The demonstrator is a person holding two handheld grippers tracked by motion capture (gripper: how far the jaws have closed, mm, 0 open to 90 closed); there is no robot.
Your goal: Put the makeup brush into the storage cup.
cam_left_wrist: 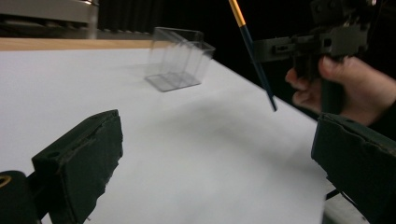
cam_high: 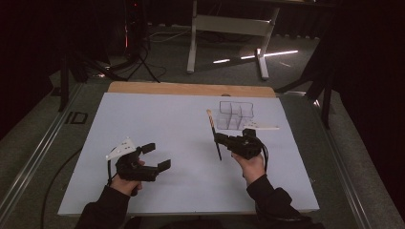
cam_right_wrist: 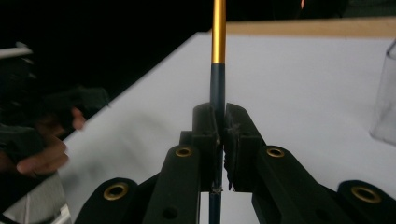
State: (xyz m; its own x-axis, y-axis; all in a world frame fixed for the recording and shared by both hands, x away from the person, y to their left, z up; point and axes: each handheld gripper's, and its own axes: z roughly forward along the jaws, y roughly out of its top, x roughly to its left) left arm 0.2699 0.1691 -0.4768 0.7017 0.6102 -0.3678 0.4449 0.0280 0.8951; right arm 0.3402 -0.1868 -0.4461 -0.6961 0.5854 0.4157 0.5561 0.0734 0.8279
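Observation:
A thin stick (cam_high: 214,134), dark blue with a gold upper part, stands tilted above the white mat. My right gripper (cam_high: 219,139) is shut on the stick's dark shaft; in the right gripper view the stick (cam_right_wrist: 217,70) rises straight from between the pressed pads. A clear plastic divided box (cam_high: 235,115) stands on the mat just behind that gripper, also in the left gripper view as the box (cam_left_wrist: 180,58). My left gripper (cam_high: 156,157) hovers over the mat's near left with its jaws wide apart and nothing between them. The left gripper view shows the stick (cam_left_wrist: 254,51) held by the far hand.
A white mat (cam_high: 162,124) covers the table, with a wooden strip (cam_high: 191,88) along its far edge. A small white flat piece (cam_high: 262,126) lies right of the clear box. Metal rails run along both table sides. A white stand's legs (cam_high: 229,28) are on the floor behind.

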